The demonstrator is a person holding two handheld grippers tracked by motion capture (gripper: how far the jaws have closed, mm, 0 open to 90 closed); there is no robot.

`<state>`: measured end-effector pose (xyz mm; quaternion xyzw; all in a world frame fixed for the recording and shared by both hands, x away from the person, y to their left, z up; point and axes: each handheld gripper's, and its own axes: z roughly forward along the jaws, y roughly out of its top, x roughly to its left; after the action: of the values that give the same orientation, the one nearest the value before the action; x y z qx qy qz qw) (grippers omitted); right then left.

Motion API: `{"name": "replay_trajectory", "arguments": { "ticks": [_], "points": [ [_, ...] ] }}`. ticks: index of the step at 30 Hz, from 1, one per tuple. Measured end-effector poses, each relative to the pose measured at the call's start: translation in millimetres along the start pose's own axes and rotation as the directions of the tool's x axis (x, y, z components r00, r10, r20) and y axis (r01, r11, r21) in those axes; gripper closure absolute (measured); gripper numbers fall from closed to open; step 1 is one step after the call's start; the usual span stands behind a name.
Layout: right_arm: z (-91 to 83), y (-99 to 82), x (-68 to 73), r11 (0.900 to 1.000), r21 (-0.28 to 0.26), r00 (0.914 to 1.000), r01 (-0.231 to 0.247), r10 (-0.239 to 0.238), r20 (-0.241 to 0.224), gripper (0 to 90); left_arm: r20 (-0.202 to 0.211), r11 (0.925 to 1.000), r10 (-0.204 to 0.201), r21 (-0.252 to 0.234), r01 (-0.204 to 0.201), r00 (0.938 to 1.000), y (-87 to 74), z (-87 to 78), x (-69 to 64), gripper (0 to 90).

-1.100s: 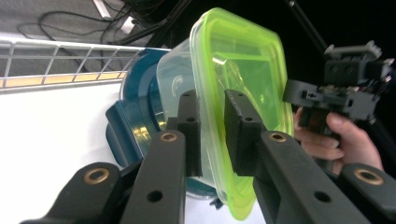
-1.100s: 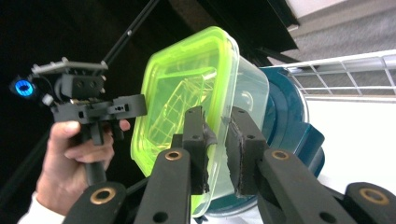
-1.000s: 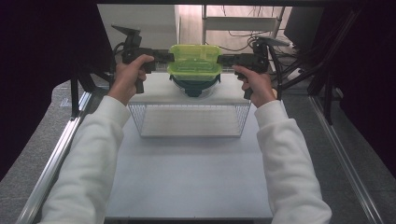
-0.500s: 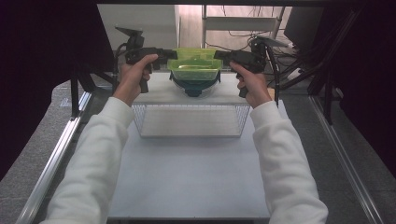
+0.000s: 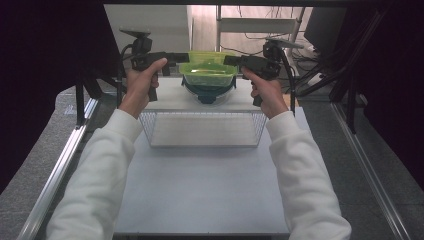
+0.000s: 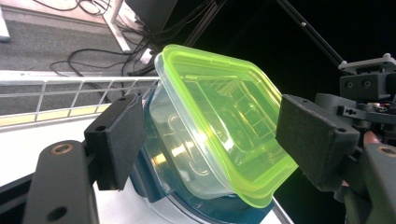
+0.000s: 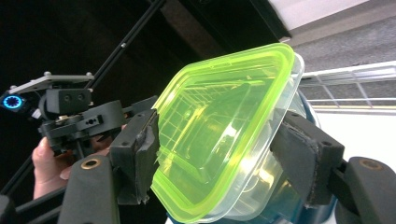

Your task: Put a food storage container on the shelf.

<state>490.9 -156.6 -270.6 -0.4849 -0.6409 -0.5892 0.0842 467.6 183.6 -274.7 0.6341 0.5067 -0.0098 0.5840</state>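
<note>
High view shows us the green-lidded container (image 5: 207, 74) sitting on a dark blue bowl (image 5: 208, 93) at the far end of the raised white shelf (image 5: 170, 101), behind the wire basket (image 5: 202, 129). A second ago both grippers clamped its 2 ends; now the jaws of the left gripper (image 5: 181, 57) and right gripper (image 5: 231, 60) have just been opening, pads standing clear of the lid. We judge the container released and placed. Both hands hold level, grippers facing inward, arms stretched forward.
</note>
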Motion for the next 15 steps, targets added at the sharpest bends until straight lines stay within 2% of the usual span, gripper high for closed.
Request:
{"name": "replay_trajectory", "arguments": {
  "ticks": [3,5,11,13,15],
  "points": [
    [1.7,-0.3,0.0,1.0,-0.003,1.0,0.003,-0.003,0.007,30.0,-0.004,1.0,0.008,0.006,-0.008,1.0,-1.2,-0.2,0.8,22.7],
    [1.5,-0.4,-1.3,0.9999,-0.01,0.9993,0.006,-0.006,0.037,26.5,-0.018,0.9997,0.023,0.008,-0.023,0.9996,-2.9,-1.2,0.2,22.2],
    [-4.6,-3.1,-2.6,0.9994,-0.03,0.9989,0.017,-0.016,0.045,23.1,-0.029,0.9988,0.046,-0.014,-0.046,0.9985,-10.6,-15.1,1.4,22.0],
    [-10.9,-6.6,0.3,0.9981,-0.036,0.997,0.05,-0.048,0.06,21.1,-0.046,0.9964,0.082,-0.018,-0.083,0.9956,-15.8,-24.9,-0.3,21.8],
    [-16.2,-9.6,2.2,0.9958,-0.039,0.9952,0.083,-0.081,0.055,19.8,-0.036,0.995,0.096,-0.027,-0.097,0.9948,-20.2,-31.5,-2.1,21.6]
  ]
}}
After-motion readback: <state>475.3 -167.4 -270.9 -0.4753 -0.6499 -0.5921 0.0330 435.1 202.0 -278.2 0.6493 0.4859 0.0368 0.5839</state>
